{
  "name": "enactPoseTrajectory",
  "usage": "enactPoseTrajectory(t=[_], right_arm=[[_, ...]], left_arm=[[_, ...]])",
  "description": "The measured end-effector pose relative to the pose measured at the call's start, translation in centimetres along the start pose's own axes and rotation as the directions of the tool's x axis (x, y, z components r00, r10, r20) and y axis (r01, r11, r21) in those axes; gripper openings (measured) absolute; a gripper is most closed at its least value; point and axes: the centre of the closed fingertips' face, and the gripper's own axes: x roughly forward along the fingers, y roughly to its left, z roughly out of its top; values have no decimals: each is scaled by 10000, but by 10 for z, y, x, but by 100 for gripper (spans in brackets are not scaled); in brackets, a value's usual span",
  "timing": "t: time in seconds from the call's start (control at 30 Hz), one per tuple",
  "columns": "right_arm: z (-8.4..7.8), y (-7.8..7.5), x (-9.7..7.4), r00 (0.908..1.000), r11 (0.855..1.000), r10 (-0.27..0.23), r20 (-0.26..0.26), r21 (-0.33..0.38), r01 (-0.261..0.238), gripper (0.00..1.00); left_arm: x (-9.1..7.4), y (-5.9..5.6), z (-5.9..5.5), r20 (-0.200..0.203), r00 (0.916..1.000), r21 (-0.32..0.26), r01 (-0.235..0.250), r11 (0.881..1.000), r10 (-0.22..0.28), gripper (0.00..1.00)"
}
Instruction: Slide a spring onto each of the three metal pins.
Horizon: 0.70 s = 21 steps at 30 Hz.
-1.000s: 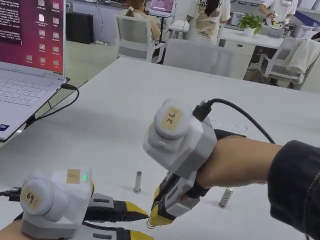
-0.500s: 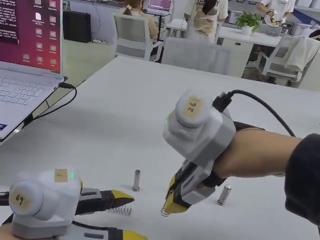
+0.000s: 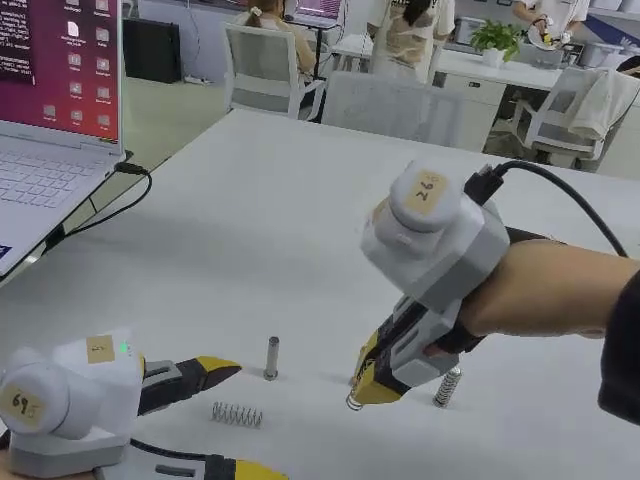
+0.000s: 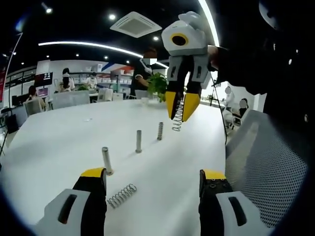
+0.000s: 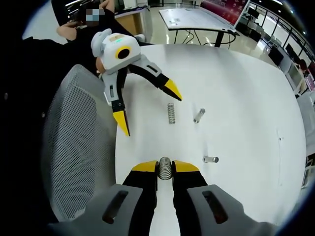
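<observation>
On the far left of the white counter point(image 3: 300, 190), a laptop point(image 3: 60, 130) is set well apart from the work.

Low down at the left, the left gripper point(image 4: 153, 174) is held close over the counter. Its jaws are spread wide apart and nothing is held in them. A loose spring point(image 3: 237, 414) is seen lying flat on the counter in the gap between the two yellow tips. It is touched by neither tip. The jaws are probably opened this wide so that this spring can be picked up.

Just past the loose spring, a bare pin point(image 3: 271, 358) is stood upright with no spring on it yet. A second bare pin point(image 4: 139, 141) is seen behind it in the left gripper view.

Further right, the right gripper point(image 3: 360, 392) is tipped down toward the counter. Its jaws are squeezed nearly together on a second spring point(image 5: 165, 168). This spring is poked out past the tips and is hung above the counter. It is likely held this way so that its open end can be lowered over a pin.

Furthest right, a third spring point(image 3: 448, 386) is already slid over the last pin point(image 3: 442, 402). So one pin is judged done, and two are left.
</observation>
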Motion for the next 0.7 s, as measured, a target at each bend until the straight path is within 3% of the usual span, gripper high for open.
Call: enactPoseTrajectory(t=[0.43,0.7], right_arm=[[-4,-17,-15,9992,9989,-371,127,300,367,9],[-6,-33,-20,9981,9972,-623,33,415,621,9]], left_arm=[[-3,10,3,377,9978,-103,-536,9985,539,97],[-4,10,2,384,9974,-100,-602,9981,606,98]])
